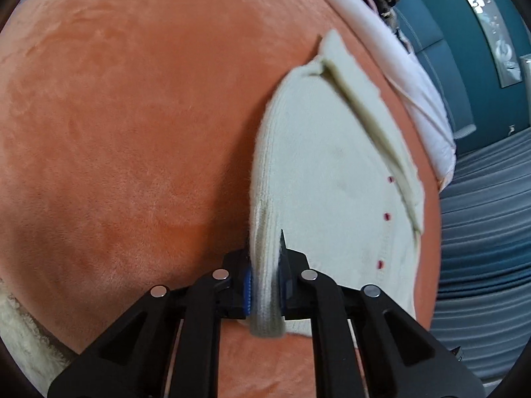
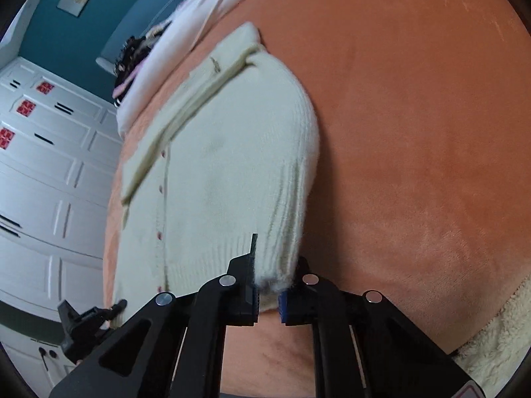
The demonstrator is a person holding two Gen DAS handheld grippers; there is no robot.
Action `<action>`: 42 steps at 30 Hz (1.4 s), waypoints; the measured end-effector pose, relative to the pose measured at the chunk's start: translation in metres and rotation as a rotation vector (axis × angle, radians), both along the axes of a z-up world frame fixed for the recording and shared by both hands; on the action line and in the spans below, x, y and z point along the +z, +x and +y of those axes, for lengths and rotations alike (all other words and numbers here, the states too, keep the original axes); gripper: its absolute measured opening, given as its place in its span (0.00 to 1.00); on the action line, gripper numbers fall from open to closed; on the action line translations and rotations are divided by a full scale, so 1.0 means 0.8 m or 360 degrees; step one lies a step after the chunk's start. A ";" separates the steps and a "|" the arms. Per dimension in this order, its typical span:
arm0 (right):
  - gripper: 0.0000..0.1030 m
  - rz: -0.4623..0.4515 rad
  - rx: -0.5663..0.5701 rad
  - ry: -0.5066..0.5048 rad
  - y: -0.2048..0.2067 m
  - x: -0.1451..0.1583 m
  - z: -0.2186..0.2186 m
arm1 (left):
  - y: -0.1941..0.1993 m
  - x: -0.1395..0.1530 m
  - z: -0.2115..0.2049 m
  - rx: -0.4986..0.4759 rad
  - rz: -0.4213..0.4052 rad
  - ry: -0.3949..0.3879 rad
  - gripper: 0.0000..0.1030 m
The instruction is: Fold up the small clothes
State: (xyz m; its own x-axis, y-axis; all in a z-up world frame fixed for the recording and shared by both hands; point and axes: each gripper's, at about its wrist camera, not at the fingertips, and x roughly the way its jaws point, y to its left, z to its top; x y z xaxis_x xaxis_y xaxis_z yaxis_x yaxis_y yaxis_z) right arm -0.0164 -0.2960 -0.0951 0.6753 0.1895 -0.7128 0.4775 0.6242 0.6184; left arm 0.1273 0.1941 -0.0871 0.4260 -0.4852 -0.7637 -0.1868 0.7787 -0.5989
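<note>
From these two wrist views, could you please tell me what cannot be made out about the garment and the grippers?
- Cream knitted cardigan: its underside lies hidden against the orange plush blanket in both views.
- Left gripper: the ribbed hem covers its pads; in the right wrist view only a dark part shows low at the left.
- Clothes pile: too small and blurred to identify.
- Right gripper: the fabric end hides the contact.

A small cream knit cardigan [image 1: 325, 172] with tiny red buttons lies partly folded on an orange blanket [image 1: 132, 116], one side doubled over, its ribbed hem lifted.
</note>
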 end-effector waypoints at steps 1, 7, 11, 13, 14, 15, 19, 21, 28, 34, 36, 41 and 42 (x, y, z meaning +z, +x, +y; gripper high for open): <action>0.08 -0.0043 -0.0006 -0.0001 -0.003 0.010 -0.001 | -0.004 0.012 -0.001 -0.0020 -0.0037 -0.0006 0.09; 0.07 -0.0093 0.0242 -0.0162 -0.029 0.087 -0.004 | -0.048 0.064 -0.004 -0.0232 -0.0112 0.0033 0.08; 0.06 0.0130 0.0476 -0.0256 -0.073 0.082 -0.001 | -0.111 0.043 0.013 -0.0322 0.0058 0.0071 0.08; 0.06 0.0287 0.0620 -0.0288 -0.106 0.067 0.015 | -0.152 0.029 0.018 -0.0394 0.0165 0.0129 0.08; 0.06 0.0357 0.0688 -0.0292 -0.125 0.059 0.025 | -0.172 0.025 0.021 -0.0431 0.0215 0.0151 0.08; 0.06 0.0420 0.0753 -0.0283 -0.145 0.051 0.036 | -0.192 0.024 0.025 -0.0460 0.0258 0.0168 0.07; 0.06 0.0384 0.0848 -0.0109 -0.187 0.073 0.056 | -0.216 0.073 0.045 -0.0411 0.0244 0.0059 0.07; 0.06 0.0153 0.0782 -0.0085 -0.164 0.122 0.042 | -0.182 0.122 0.038 -0.0407 0.0053 0.0043 0.08; 0.11 -0.0428 0.0304 -0.0175 0.028 0.150 -0.058 | 0.031 0.147 -0.022 -0.0316 -0.0375 0.0038 0.22; 0.35 -0.0230 -0.0001 -0.0319 0.088 0.091 -0.052 | 0.076 0.094 -0.028 -0.0169 -0.0296 0.0120 0.63; 0.64 -0.0215 -0.0004 -0.0464 0.077 0.090 -0.040 | 0.061 0.092 -0.021 -0.0136 -0.0384 0.0152 0.85; 0.64 0.0010 0.0158 -0.0720 0.103 0.058 -0.042 | 0.096 0.062 -0.048 -0.0328 -0.0347 0.0276 0.85; 0.64 0.0023 0.0165 -0.0701 0.104 0.049 -0.043 | 0.104 0.051 -0.055 -0.0358 -0.0310 0.0272 0.85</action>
